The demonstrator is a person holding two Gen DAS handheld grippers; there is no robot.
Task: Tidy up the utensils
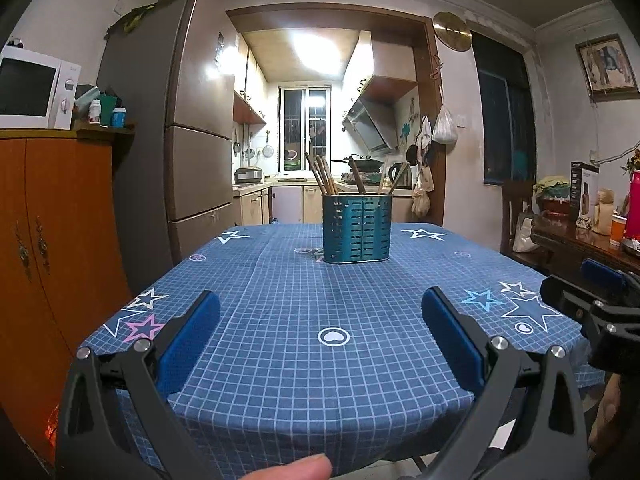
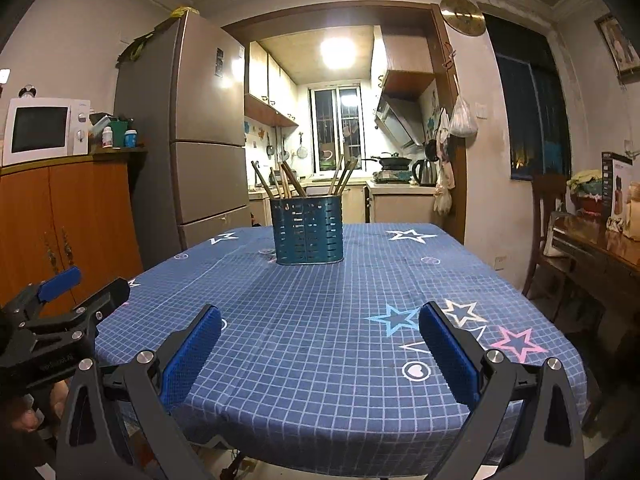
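Note:
A teal slotted utensil holder (image 1: 356, 228) stands upright near the far end of the table, also in the right wrist view (image 2: 307, 230). Several wooden chopsticks (image 1: 322, 176) and utensil handles (image 2: 288, 182) stick out of its top. My left gripper (image 1: 320, 316) is open and empty, above the table's near edge, well short of the holder. My right gripper (image 2: 320, 328) is open and empty, also at the near edge. The right gripper shows at the right edge of the left wrist view (image 1: 600, 296); the left gripper shows at the left of the right wrist view (image 2: 76, 288).
The table carries a blue checked cloth with stars (image 1: 304, 300). An orange wooden cabinet (image 1: 48, 232) with a microwave (image 1: 32, 88) stands to the left, a fridge (image 1: 192, 120) behind it. A dark side table (image 2: 600, 248) with boxes and a chair (image 2: 548, 216) stand to the right.

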